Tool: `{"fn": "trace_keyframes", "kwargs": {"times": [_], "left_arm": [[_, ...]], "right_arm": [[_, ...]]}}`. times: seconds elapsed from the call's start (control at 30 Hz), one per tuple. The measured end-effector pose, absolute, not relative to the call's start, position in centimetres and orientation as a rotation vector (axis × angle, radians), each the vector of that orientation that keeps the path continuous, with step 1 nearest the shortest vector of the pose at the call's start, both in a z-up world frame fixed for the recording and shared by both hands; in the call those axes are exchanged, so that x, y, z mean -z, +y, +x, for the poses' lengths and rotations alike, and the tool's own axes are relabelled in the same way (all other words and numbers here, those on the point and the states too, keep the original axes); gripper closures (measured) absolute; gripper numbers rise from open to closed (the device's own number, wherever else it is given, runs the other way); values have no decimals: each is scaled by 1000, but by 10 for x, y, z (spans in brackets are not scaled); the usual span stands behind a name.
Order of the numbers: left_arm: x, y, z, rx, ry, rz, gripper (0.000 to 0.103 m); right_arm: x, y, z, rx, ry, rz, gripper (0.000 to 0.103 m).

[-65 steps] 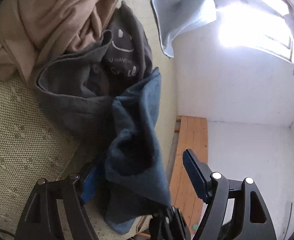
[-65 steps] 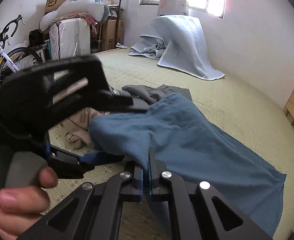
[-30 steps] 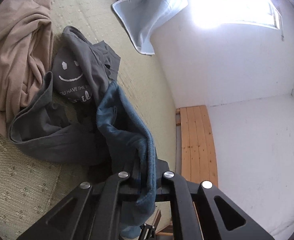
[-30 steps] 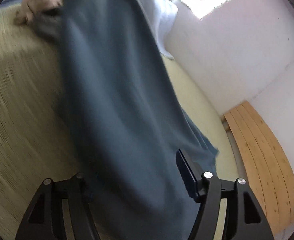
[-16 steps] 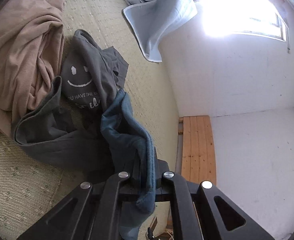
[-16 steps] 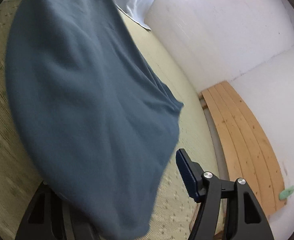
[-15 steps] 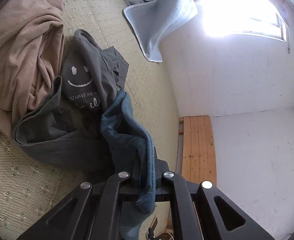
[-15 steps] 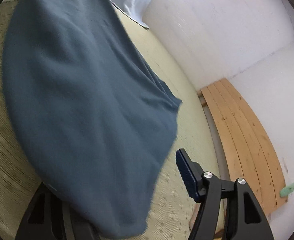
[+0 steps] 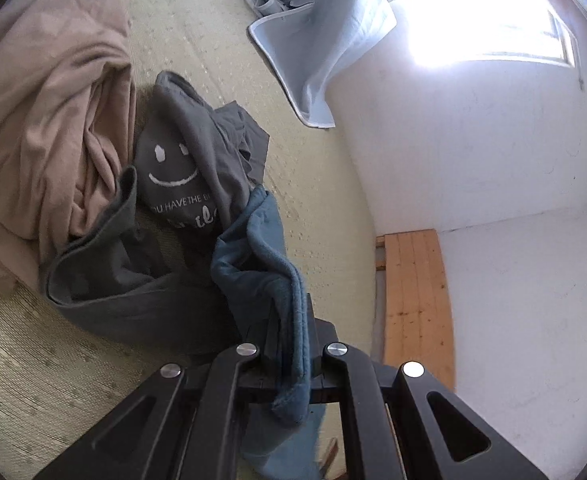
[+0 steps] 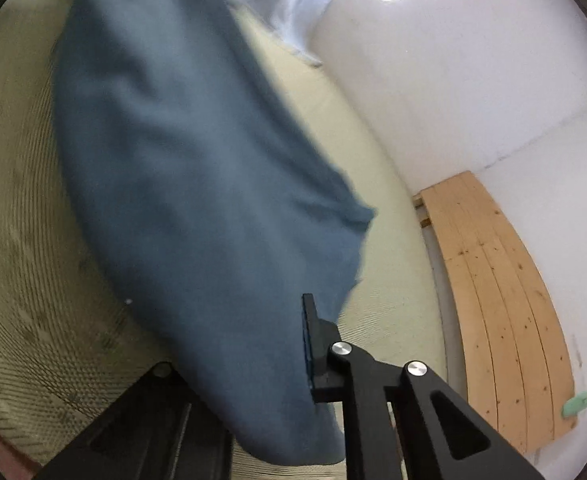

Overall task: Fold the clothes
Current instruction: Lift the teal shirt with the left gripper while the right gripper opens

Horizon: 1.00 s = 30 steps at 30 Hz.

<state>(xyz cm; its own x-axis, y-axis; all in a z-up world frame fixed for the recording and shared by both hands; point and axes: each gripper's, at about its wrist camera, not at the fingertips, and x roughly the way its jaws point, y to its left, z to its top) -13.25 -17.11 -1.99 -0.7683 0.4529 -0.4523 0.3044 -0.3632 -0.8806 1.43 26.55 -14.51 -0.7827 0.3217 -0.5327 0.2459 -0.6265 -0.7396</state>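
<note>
Left black two-finger gripper [image 9: 289, 344] clenched on a bunched edge of the soft blue fleece garment [image 9: 261, 256], trailing toward 12 o'clock onto the woven green mat [image 9: 33, 360]. Right black gripper [image 10: 253, 360] under the same blue garment [image 10: 189, 168], one finger [image 10: 313, 344] exposed at 5 o'clock; clenched or released, cannot tell. Crumpled grey smiley-print shirt [image 9: 173, 184] and beige cloth heap [image 9: 41, 120] at 10 o'clock.

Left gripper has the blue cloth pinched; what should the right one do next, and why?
Probably close the right gripper on the blue cloth draped between its fingers: the cloth hides one finger, so its state is unclear. The left gripper already clamps an edge, so a second grip would let you spread it.
</note>
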Motion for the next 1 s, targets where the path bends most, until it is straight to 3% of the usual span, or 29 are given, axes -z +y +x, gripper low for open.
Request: {"fn": "trace_keyframes", "kwargs": {"times": [0.2,0.4,0.63,0.77,1.0], "left_arm": [[-24,-168,-125,-2323,-1670,-925,99],[-116,-160,-117,-2307,-1615,-776,99],[-222,-155,-59,-2332,-1539,-674,99],[-237,-161,-9,-2342,-1574,-711,99],[-213,-174,62,-2346,-1717,-802,99]], "right_arm": [[39,273,7,-2683,-1221,-825,95],[-76,289,-14,-2758,-1088,-617,95],[-187,294,27,-2870,-979,-550,95],[-226,299,69,-2943,-980,-540,95],[-246,291,114,-3096,-1041,-693,94]]}}
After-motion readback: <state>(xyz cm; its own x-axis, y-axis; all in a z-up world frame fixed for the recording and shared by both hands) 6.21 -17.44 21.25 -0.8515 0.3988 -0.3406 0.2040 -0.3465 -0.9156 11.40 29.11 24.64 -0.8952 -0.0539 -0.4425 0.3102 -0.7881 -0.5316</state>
